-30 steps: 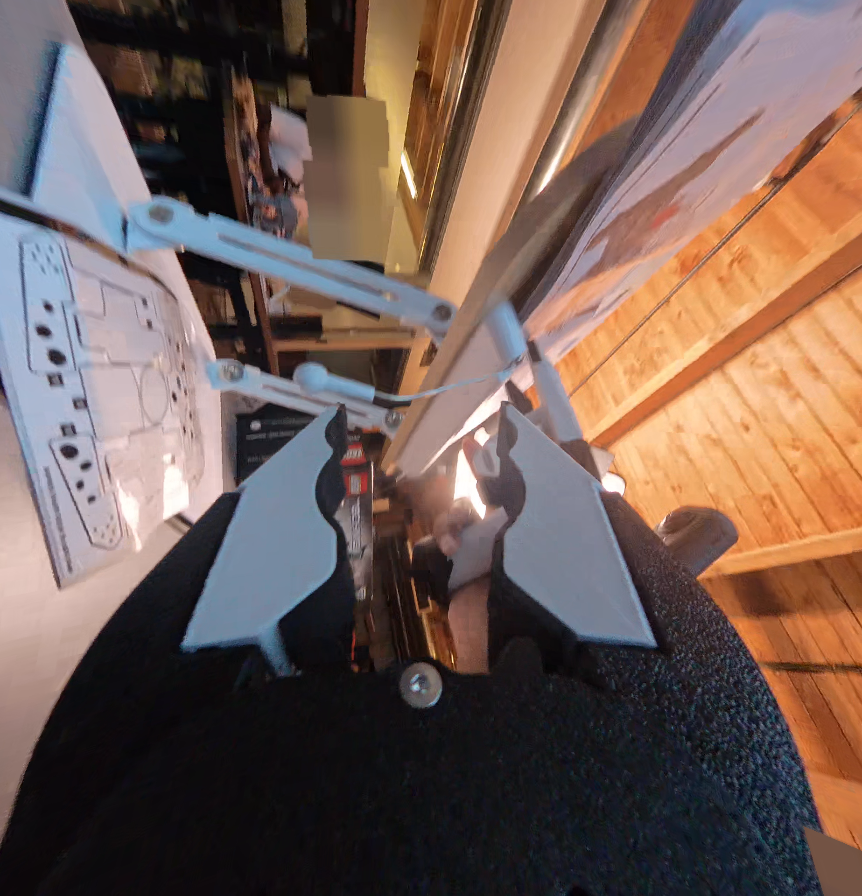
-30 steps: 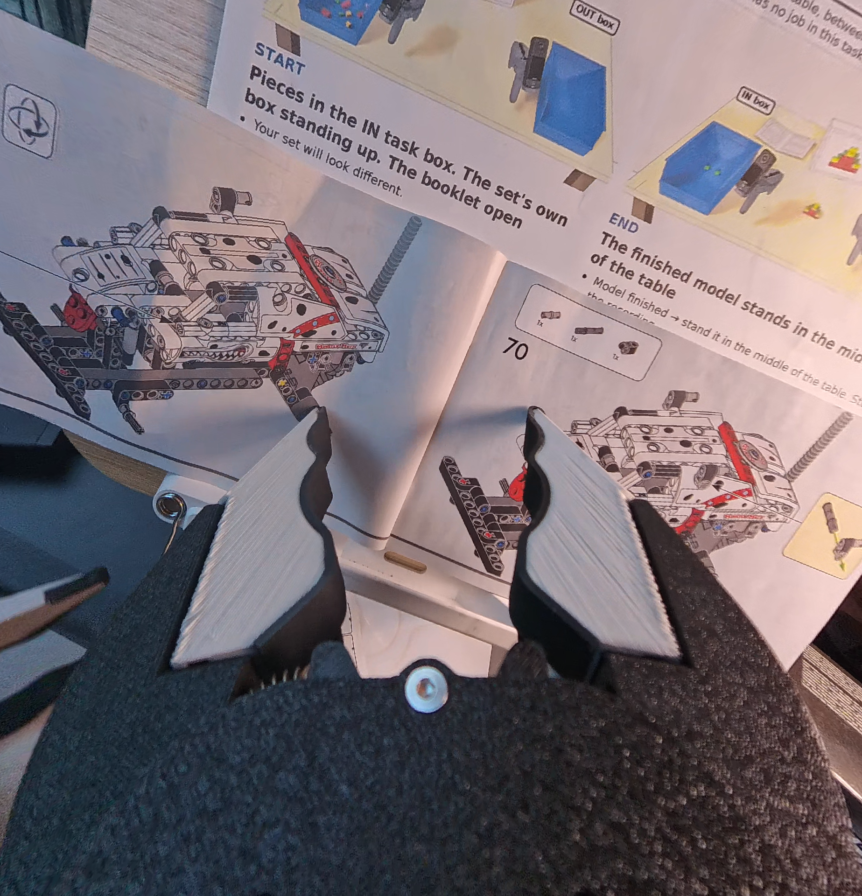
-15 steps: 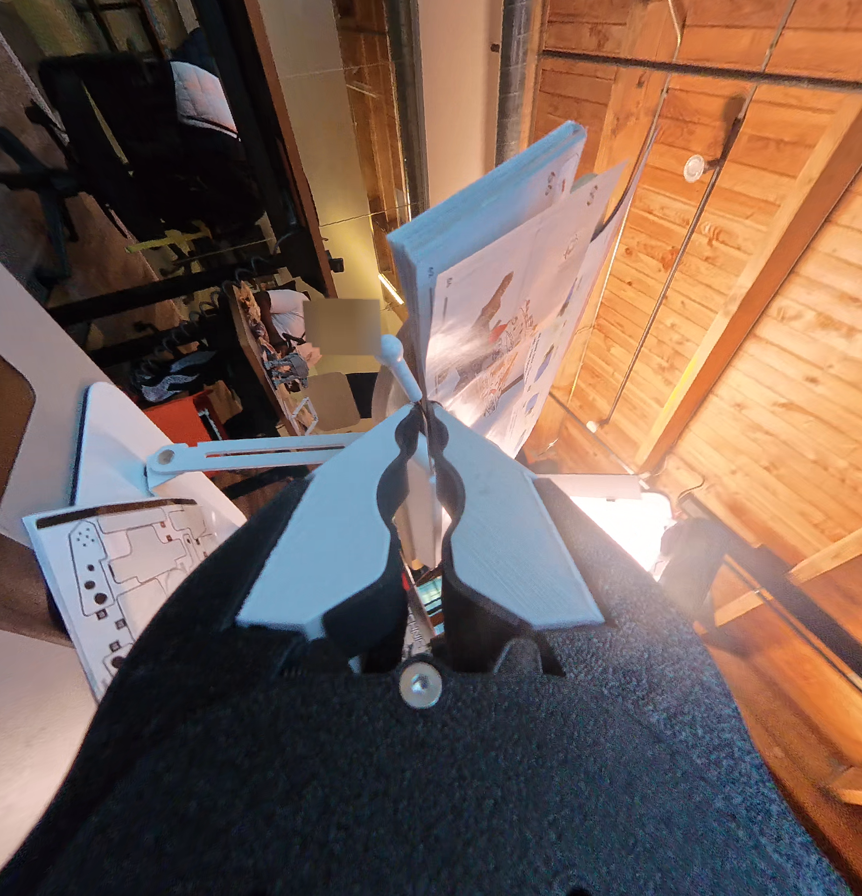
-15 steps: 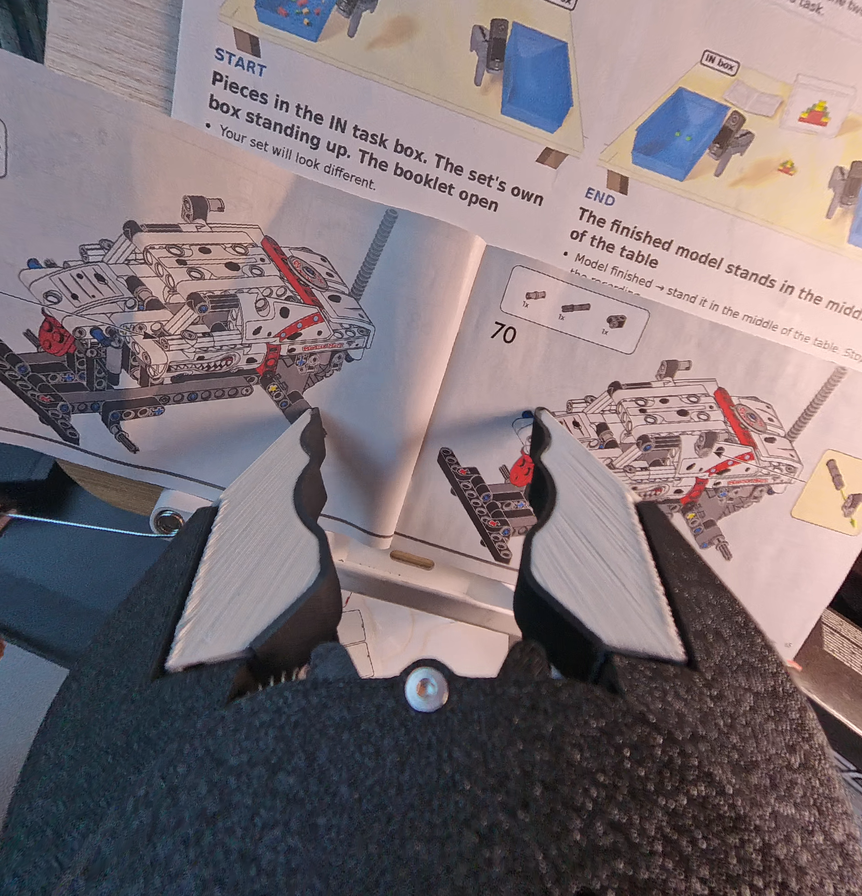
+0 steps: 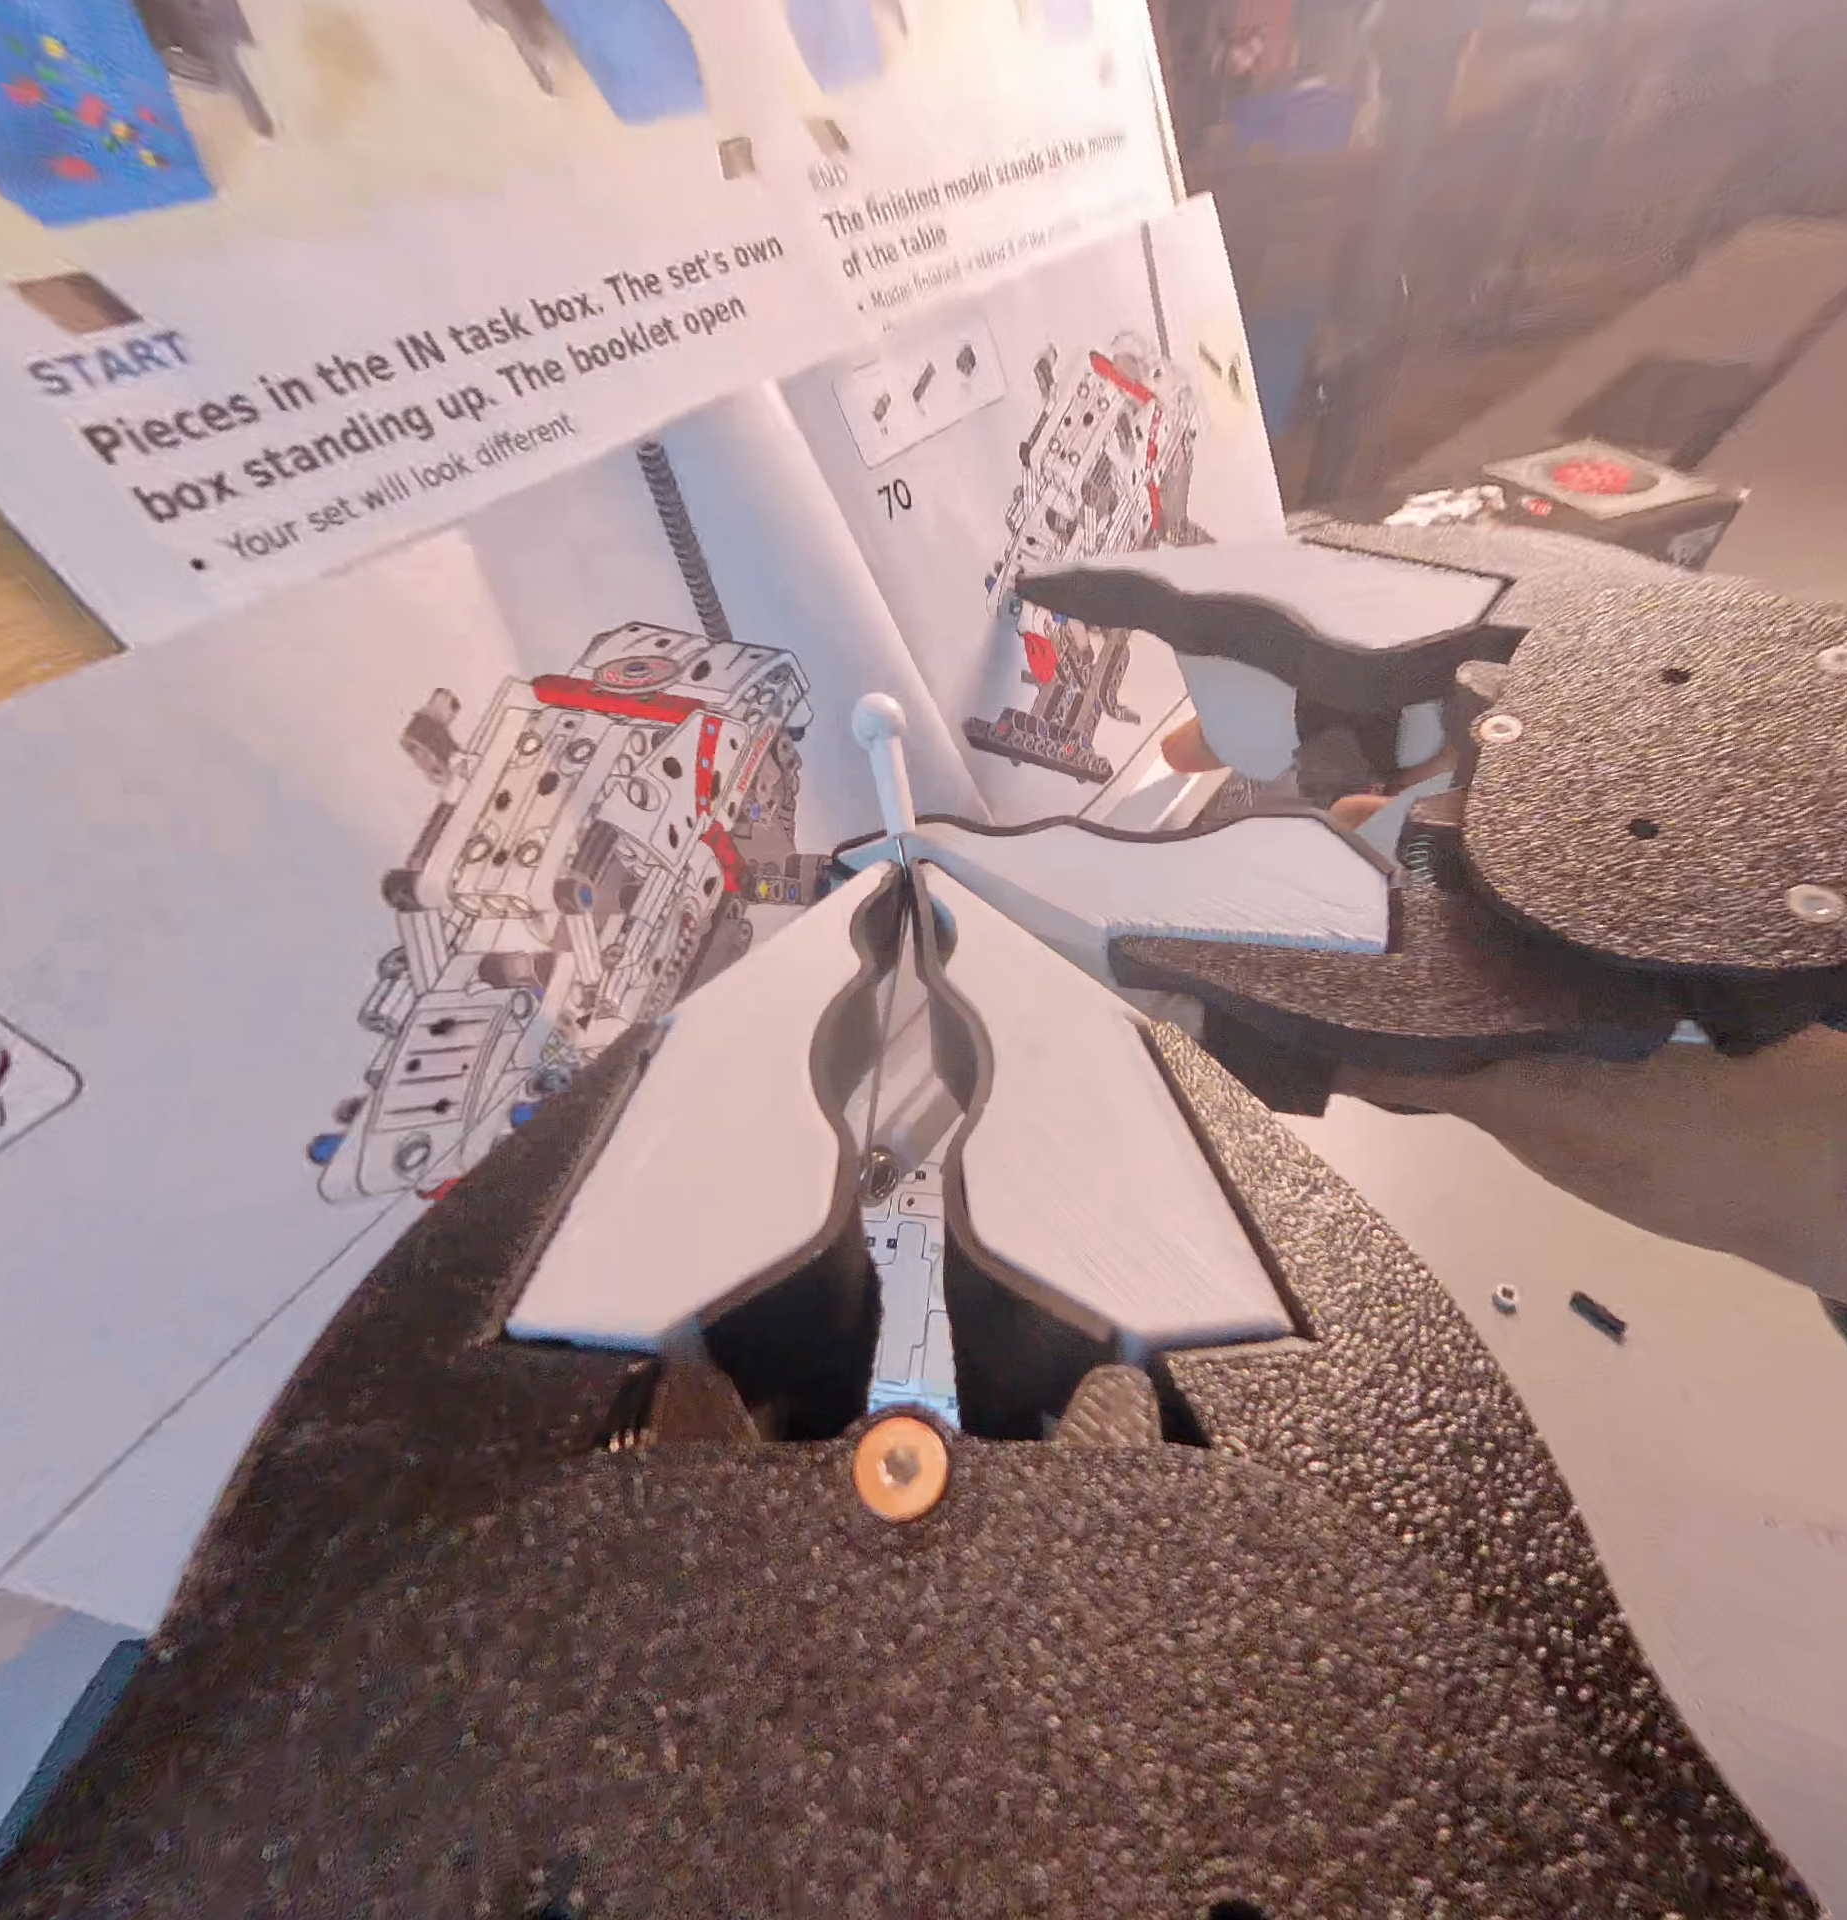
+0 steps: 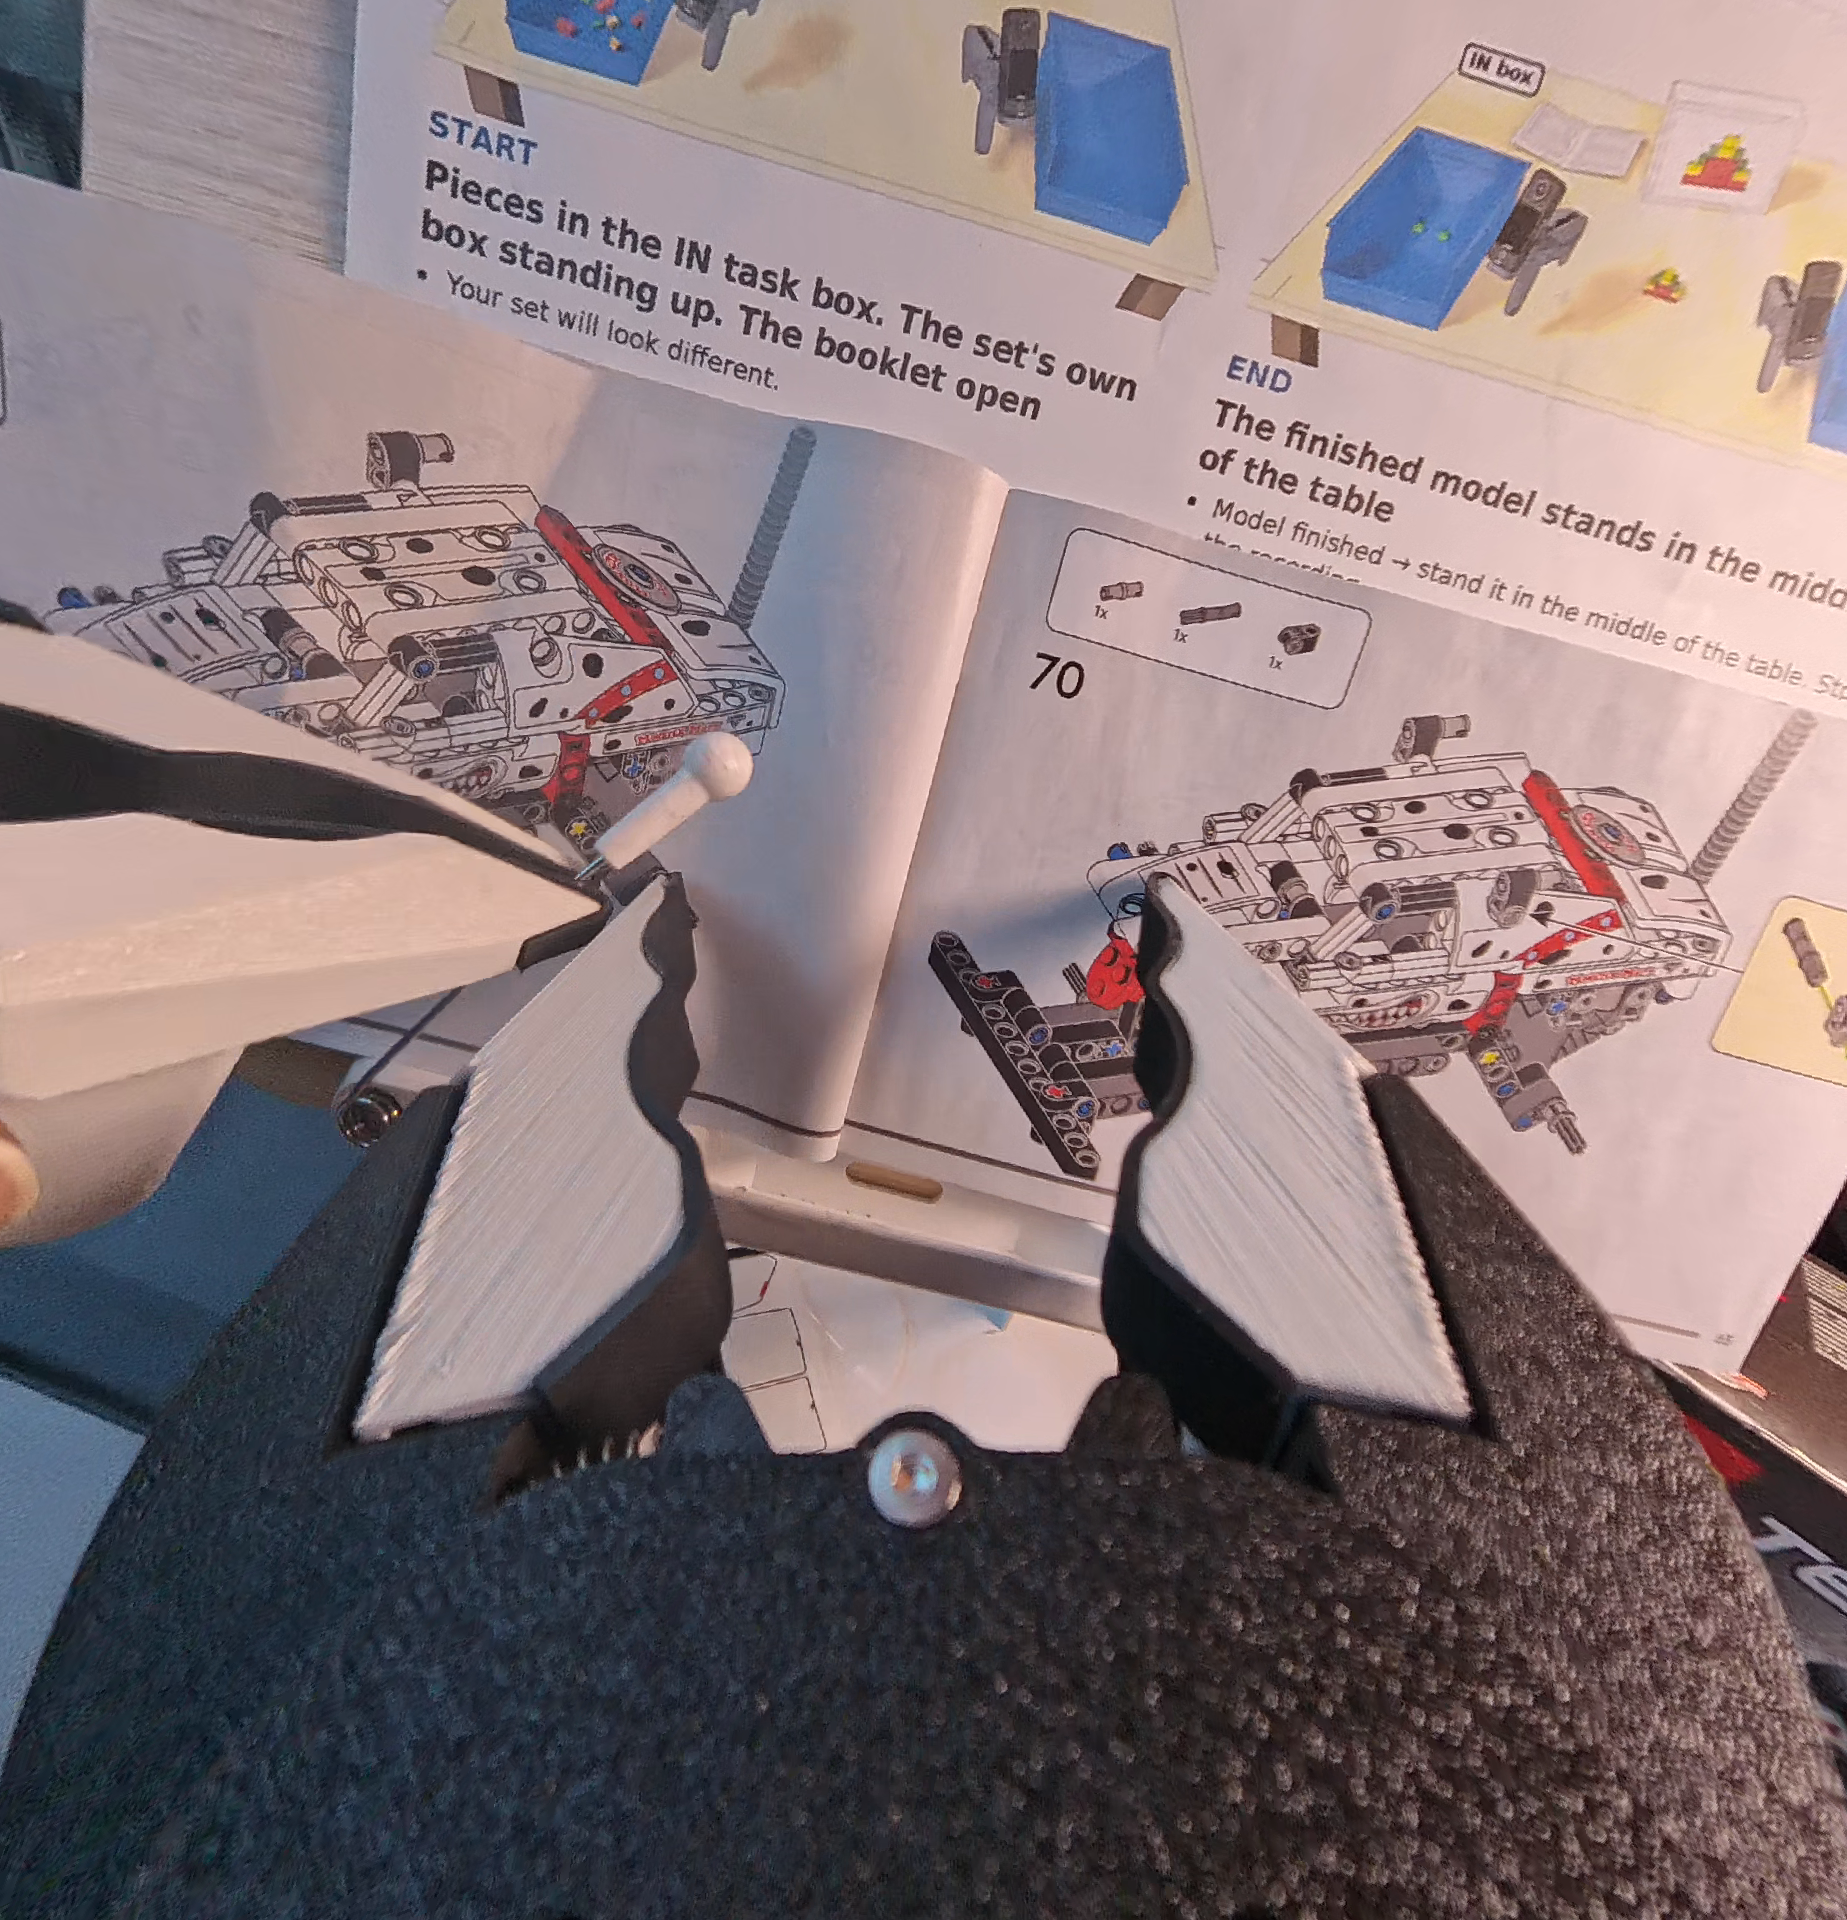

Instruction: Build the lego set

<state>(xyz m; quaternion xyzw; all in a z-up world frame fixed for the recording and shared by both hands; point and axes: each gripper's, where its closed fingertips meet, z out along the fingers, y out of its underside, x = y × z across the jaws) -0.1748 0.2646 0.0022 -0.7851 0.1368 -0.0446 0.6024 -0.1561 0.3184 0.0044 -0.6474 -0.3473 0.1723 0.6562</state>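
Left wrist view: left tongs (image 5: 903, 883), at frame centre, were clamped together on the thin wire of a white ball-tipped page-holder arm (image 5: 886, 753). A second earlier they stood apart, aimed past the booklet's edge; half a second earlier they had closed on the arm with the pages fanned loose.

Instruction booklet (image 5: 275, 831): now open flat on its stand, filling the left and upper frame, the holder arm lying over the left page.

Right tongs (image 6: 908, 914): apart, empty, low centre of the right wrist view, hovering before the gutter; little moved.

Task sheet (image 6: 898, 260): upper frame, behind the booklet.

Two small loose pieces (image 5: 1553, 1307): on the worktop (image 5: 1625, 1558), lower right.

Judgement: the page is being pinned; assembly of the pictured step can follow.
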